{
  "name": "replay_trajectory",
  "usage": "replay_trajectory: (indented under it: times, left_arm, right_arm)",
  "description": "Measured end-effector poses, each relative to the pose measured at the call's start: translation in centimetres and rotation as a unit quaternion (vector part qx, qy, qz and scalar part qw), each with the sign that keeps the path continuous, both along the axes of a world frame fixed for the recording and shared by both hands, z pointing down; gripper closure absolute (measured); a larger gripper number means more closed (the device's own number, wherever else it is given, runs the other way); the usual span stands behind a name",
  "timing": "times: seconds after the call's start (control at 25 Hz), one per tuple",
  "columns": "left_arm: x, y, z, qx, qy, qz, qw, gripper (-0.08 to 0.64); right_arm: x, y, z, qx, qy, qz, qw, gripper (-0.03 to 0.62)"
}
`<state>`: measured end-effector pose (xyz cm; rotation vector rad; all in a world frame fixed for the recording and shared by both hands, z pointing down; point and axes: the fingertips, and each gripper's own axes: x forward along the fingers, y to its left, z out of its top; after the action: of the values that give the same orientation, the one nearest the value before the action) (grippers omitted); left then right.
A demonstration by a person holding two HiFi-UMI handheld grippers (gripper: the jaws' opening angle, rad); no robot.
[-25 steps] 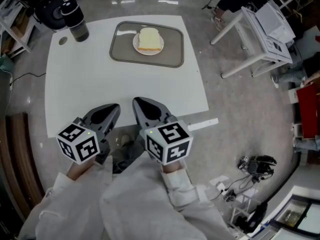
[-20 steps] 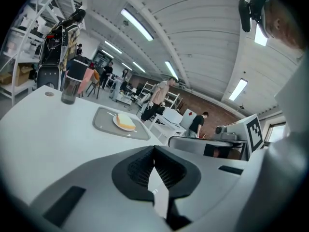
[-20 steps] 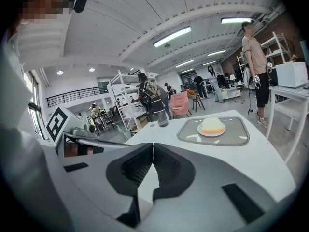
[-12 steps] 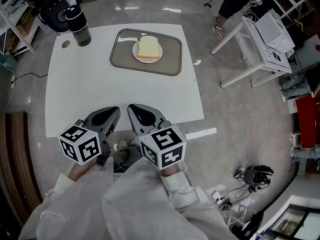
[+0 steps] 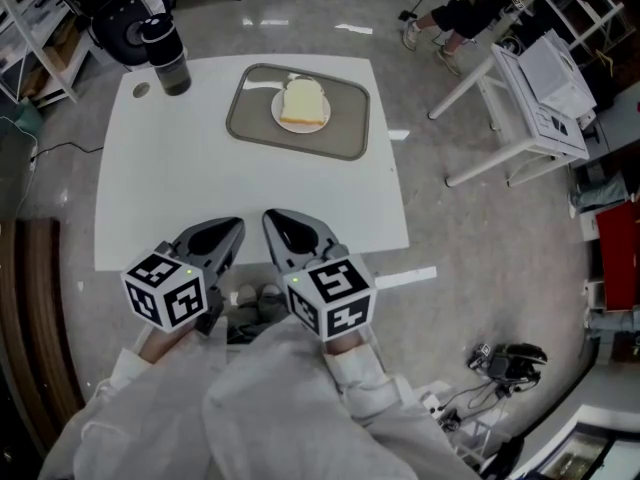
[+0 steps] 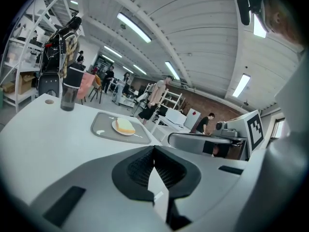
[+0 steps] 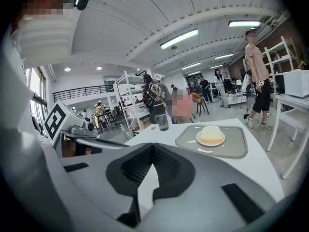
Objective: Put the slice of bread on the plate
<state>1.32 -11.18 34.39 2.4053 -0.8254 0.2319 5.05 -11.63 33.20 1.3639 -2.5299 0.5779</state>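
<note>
A slice of bread (image 5: 303, 101) lies on a small white plate (image 5: 283, 117), which sits on a grey tray (image 5: 340, 128) at the far side of the white table (image 5: 200, 178). The bread (image 6: 125, 126) shows small in the left gripper view and the bread (image 7: 211, 134) likewise in the right gripper view. Both grippers are held close to the person's body at the table's near edge, far from the tray. My left gripper (image 5: 222, 236) is shut with nothing in it. My right gripper (image 5: 283, 230) is shut and empty too.
A dark tumbler (image 5: 169, 53) stands at the table's far left corner beside a round hole (image 5: 140, 90). A white side table (image 5: 525, 88) stands to the right on the floor. People move about in the background of the gripper views.
The head view has shifted slightly, so the table and tray sit a little to the right in the picture. Both grippers stay shut together near the body.
</note>
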Motion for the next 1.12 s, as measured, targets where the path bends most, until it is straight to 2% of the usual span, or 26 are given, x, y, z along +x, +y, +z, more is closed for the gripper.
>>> replay_trajectory:
  times: [0.28, 0.48, 0.84, 1.12]
  left_arm:
    - [-0.5, -0.2, 0.1, 0.001, 0.003, 0.000, 1.0000, 0.551]
    - [-0.6, 0.1, 0.4, -0.003, -0.001, 0.008, 1.0000, 0.551]
    - [-1.4, 0.5, 0.7, -0.011, -0.002, 0.008, 0.9999, 0.551]
    - [-1.2, 0.1, 0.8, -0.009, 0.003, 0.009, 0.9999, 0.551]
  right_arm:
    - [-0.6, 0.4, 0.2, 0.001, 0.007, -0.005, 1.000, 0.578]
    - [-0.6, 0.7, 0.4, 0.001, 0.031, -0.013, 0.999, 0.578]
    - [0.1, 0.5, 0.1, 0.003, 0.036, 0.001, 0.999, 0.578]
    - [-0.8, 0.9, 0.6, 0.002, 0.037, -0.015, 0.999, 0.578]
